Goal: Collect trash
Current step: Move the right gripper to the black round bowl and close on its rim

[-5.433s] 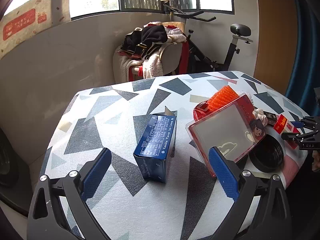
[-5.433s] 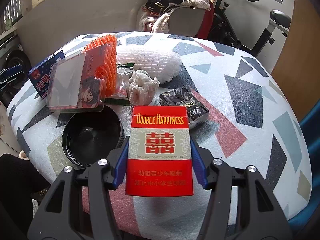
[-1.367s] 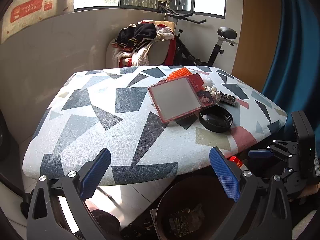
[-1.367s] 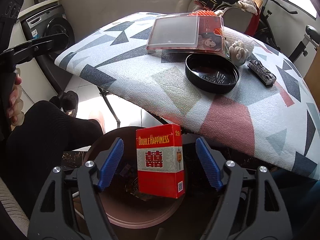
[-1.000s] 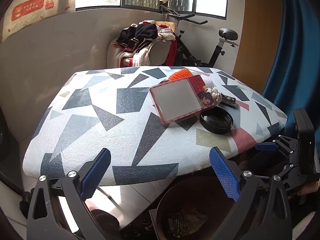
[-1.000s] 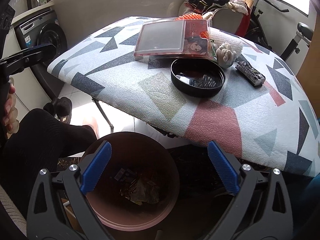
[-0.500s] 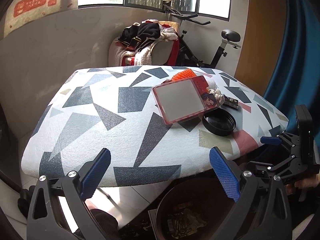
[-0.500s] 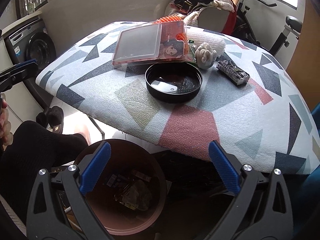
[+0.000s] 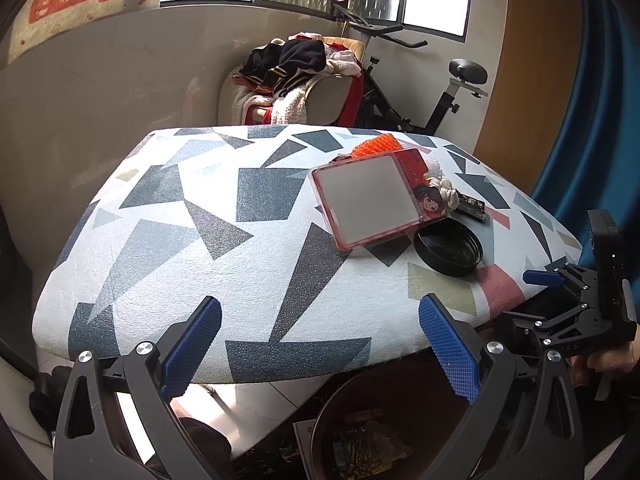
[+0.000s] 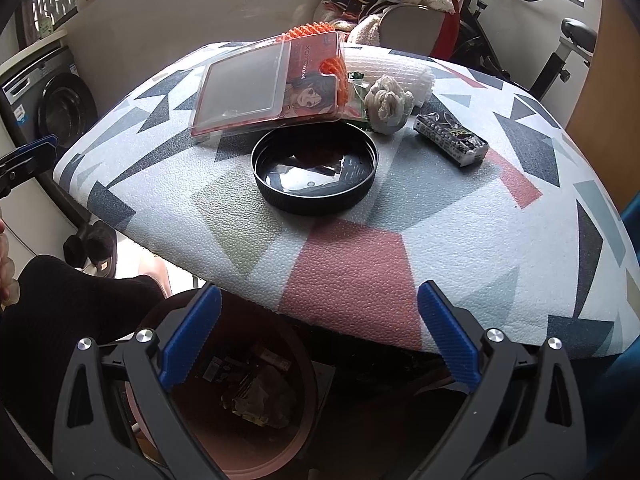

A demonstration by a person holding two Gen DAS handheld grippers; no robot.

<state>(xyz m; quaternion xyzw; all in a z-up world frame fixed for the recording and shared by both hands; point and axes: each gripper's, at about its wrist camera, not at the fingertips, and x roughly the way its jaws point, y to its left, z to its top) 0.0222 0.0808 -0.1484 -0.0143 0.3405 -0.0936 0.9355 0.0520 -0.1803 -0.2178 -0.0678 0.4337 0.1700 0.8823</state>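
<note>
Brown plastic marks the bin (image 10: pixel 224 412), which sits on the floor under the near edge of the patterned table (image 10: pixel 352 276). A second and a half ago the red cigarette pack hung between the right gripper's fingers over it. Now the right gripper (image 10: pixel 318 336) is wide open with nothing between its pads, so that piece looks binned. The left gripper (image 9: pixel 320 344) is just as widely spread and empty, and the blue carton that stood in front of it five seconds back is gone from the table too. Both tools have risen toward the tabletop, which suggests a fresh pick is next.

Inside the bin lies a jumble of crumpled wrappers and packets; I cannot single out the red pack among them.

What is left to collect is bunched at the table's far right. The clear blister pack (image 10: pixel 268 88) leans over an orange foam net (image 10: pixel 310 34), with white foam netting (image 10: pixel 384 66) behind it. In front of it sits the black lid (image 10: pixel 315 174), holding nothing but a reflection. Smallest are a crumpled tissue (image 10: pixel 390 102) and a dark wrapper (image 10: pixel 450 140) beside it.
</note>
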